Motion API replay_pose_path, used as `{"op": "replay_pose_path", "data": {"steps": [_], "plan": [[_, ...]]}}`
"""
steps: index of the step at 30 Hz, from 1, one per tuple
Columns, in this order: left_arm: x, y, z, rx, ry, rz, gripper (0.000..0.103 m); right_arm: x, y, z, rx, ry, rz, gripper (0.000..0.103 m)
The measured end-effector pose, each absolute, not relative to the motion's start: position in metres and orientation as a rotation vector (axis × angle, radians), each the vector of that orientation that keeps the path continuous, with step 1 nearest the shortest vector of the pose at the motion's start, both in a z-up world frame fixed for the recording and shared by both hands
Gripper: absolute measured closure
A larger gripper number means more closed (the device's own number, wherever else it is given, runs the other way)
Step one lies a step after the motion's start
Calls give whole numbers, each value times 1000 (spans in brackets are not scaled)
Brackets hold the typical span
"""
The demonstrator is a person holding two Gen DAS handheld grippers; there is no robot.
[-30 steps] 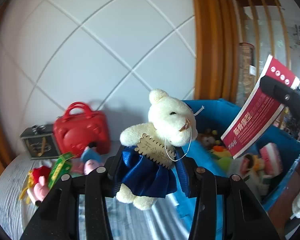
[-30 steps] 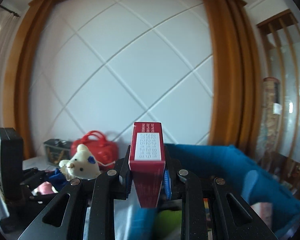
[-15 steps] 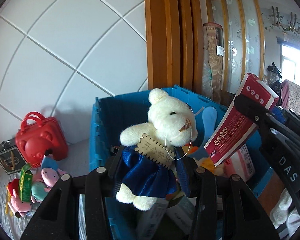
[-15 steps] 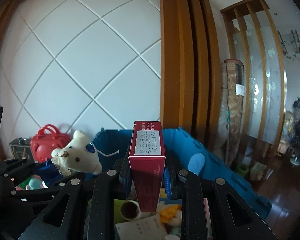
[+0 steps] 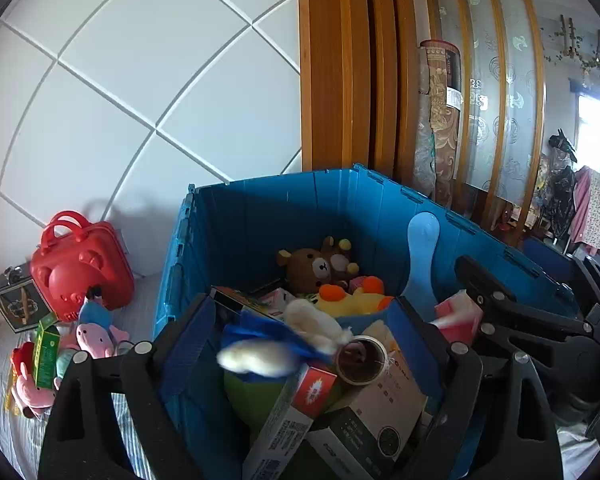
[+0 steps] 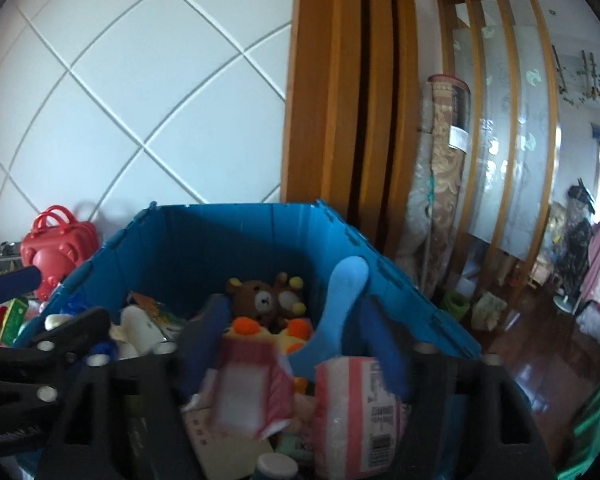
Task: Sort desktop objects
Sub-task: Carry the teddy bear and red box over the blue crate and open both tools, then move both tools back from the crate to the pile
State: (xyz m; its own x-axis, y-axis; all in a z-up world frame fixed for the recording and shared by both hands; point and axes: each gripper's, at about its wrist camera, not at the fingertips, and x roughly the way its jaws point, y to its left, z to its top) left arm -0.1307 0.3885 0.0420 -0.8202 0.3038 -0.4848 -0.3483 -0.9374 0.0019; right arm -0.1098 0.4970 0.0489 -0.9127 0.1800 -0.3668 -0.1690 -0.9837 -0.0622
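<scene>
My left gripper point(image 5: 300, 320) is open over the blue crate point(image 5: 260, 216). The white teddy bear in a blue dress point(image 5: 284, 340) is blurred and falling free between the fingers onto the crate's contents. My right gripper point(image 6: 296, 336) is open over the same crate point(image 6: 220, 236). The red box point(image 6: 252, 388) is blurred and dropping free between its fingers. The crate holds a brown bear point(image 5: 310, 270), a yellow duck point(image 5: 352, 300), a tape roll point(image 5: 362, 360), boxes and a light blue paddle point(image 5: 422, 256).
Left of the crate on the striped cloth stand a red toy case point(image 5: 80, 268), a small dark box point(image 5: 14, 304), a green carton point(image 5: 46, 350) and pink plush pigs point(image 5: 96, 338). A white quilted wall and wooden frame point(image 5: 340, 68) rise behind. The right gripper's body point(image 5: 540, 328) is close on my right.
Both grippers have opened over the crate. The teddy bear has left the left gripper and the red box has left the right one; both are dropping into the crate.
</scene>
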Motion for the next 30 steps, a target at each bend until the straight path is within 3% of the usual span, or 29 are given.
{"op": "replay_pose_path", "data": {"steps": [3,5,7,20,30], "plan": [[-131,387,39,-708,135,2705,14,-105,503,48,-567,-20,2895,14],[-129,386,37,-706,143,2713,14,-99,503,48,-564,-28,2878,3],[-128,384,35,-712,148,2717,14,-93,502,49,-561,-42,2864,0],[-108,333,34,-693,89,2729,14,-73,473,45,-616,-69,2848,0],[-106,224,20,-748,12,2867,14,-71,390,54,-598,-109,2974,0]]}}
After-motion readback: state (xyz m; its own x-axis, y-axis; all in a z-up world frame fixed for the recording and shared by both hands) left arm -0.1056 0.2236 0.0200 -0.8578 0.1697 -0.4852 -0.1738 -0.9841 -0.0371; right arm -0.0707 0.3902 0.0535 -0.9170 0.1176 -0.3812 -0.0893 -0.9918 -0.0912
